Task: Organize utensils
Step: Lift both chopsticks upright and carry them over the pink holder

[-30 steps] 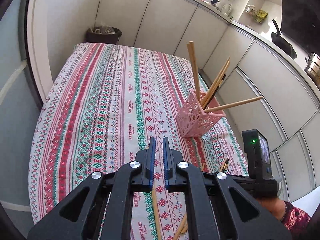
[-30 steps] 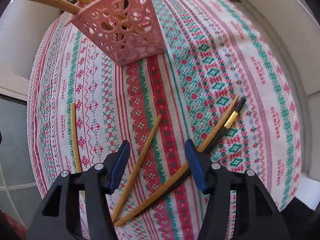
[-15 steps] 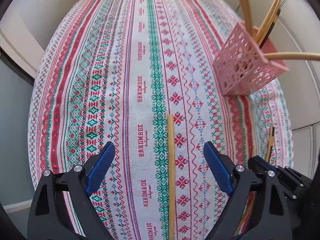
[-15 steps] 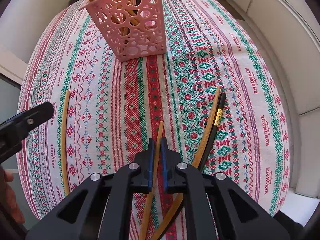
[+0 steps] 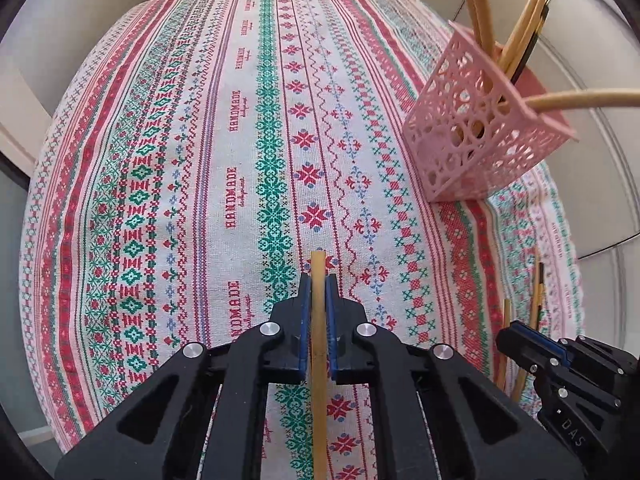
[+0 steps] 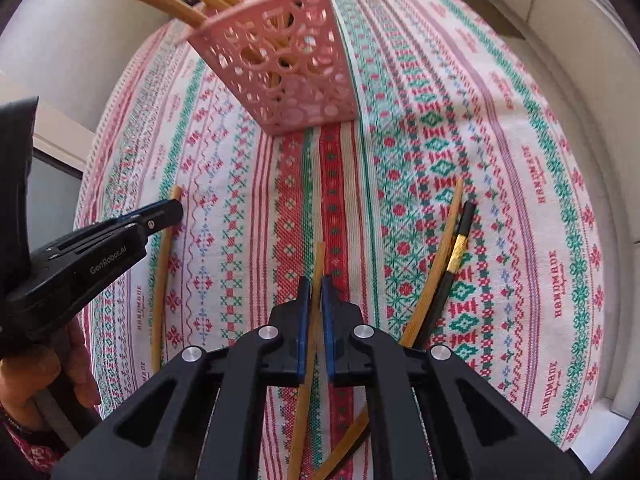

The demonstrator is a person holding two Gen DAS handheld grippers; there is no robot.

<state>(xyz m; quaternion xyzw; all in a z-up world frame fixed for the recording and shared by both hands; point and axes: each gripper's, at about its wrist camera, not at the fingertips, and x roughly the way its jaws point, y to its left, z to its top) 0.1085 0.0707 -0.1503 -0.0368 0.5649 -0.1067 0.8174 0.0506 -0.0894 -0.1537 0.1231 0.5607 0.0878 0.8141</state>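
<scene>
A pink perforated holder [image 5: 484, 132] with several chopsticks stands at the right of the patterned tablecloth; it shows at the top of the right wrist view [image 6: 288, 64]. My left gripper [image 5: 319, 280] is shut on a wooden chopstick [image 5: 319, 344] lying on the cloth. My right gripper [image 6: 314, 282] is shut on another wooden chopstick [image 6: 318, 264]. The left gripper [image 6: 172, 210] and its chopstick [image 6: 162, 272] show at the left of the right wrist view. The right gripper [image 5: 516, 334] shows at the lower right of the left wrist view.
A wooden chopstick [image 6: 440, 248] and a black chopstick with a gold band [image 6: 458, 248] lie side by side to the right of my right gripper. The tablecloth [image 5: 200, 160] covers the whole table. White cabinets run along the right edge.
My left gripper has come down and shut on the chopstick that lay between its open jaws. My right gripper, open a second ago, stays shut on its chopstick and has moved nearer the holder.
</scene>
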